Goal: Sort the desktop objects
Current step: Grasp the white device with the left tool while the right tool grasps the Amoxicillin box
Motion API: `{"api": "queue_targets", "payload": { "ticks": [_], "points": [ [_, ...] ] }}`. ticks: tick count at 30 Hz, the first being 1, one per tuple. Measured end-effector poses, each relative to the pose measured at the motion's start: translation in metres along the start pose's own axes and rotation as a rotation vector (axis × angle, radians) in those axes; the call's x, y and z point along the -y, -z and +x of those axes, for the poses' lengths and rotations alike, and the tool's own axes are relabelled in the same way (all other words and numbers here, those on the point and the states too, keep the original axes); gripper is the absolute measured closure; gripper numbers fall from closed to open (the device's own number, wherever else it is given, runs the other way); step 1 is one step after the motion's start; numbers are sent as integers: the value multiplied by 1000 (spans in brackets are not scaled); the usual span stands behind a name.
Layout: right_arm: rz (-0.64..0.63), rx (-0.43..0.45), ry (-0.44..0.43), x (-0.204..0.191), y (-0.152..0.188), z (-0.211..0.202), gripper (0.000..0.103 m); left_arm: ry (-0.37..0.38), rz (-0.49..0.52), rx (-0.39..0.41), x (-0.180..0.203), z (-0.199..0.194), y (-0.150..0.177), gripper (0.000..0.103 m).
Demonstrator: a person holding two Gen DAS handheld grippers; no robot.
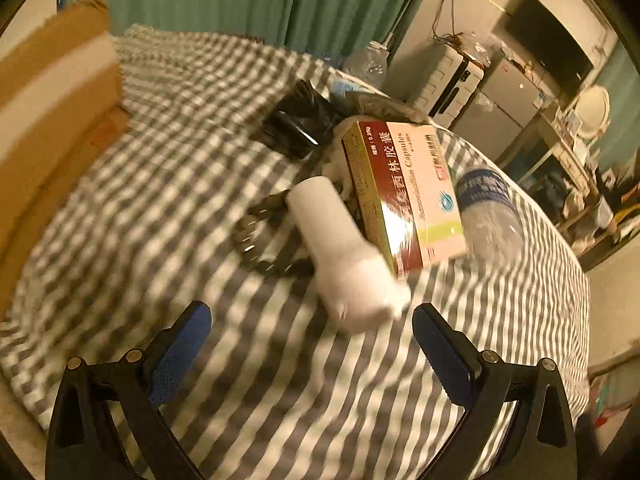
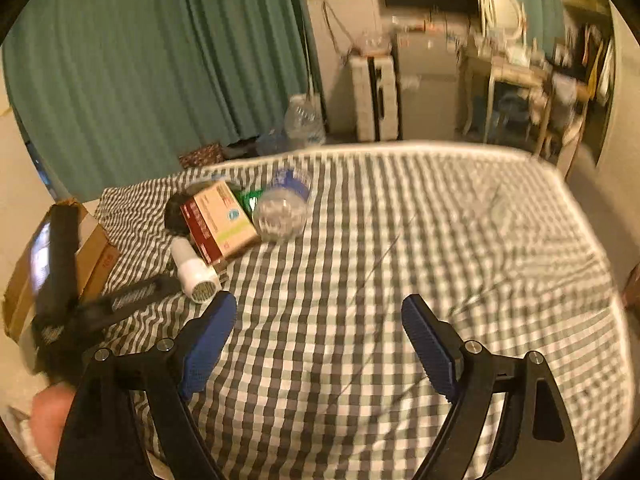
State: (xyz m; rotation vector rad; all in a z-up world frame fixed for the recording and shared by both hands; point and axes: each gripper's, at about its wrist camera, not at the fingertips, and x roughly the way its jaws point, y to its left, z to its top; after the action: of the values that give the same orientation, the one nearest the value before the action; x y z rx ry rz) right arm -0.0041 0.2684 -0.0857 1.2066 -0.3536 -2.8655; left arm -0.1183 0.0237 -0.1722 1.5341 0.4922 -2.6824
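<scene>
Left gripper (image 1: pixel 312 322): my jaws stand wide apart, nothing between them.
Right gripper (image 2: pixel 318 312): my jaws apart too, over bare checked cloth (image 2: pixel 400 240).
White bottle (image 1: pixel 344 256): lying just ahead of my left fingertips.
Medicine box (image 1: pixel 404 196): beyond it, leaning on the bottle.
Plastic bottle (image 1: pixel 490 212): right of the box.
Black pile (image 1: pixel 300 120): farther, behind the box.
Carton (image 1: pixel 52 120): far left.
</scene>
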Motion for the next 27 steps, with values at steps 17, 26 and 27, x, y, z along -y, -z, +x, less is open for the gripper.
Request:
{"api": "queue_targets", "payload": {
  "ticks": [17, 26, 27],
  "points": [
    [-102, -57, -42, -34, 19, 35, 18, 169, 94, -117, -47, -46, -24, 51],
    [-213, -92, -137, -93, 0, 80, 18, -5, 128, -153, -99, -36, -18, 51],
    [-219, -98, -135, -96, -1, 87, 18, -9, 164, -137, -94, -39, -19, 51]
  ]
}}
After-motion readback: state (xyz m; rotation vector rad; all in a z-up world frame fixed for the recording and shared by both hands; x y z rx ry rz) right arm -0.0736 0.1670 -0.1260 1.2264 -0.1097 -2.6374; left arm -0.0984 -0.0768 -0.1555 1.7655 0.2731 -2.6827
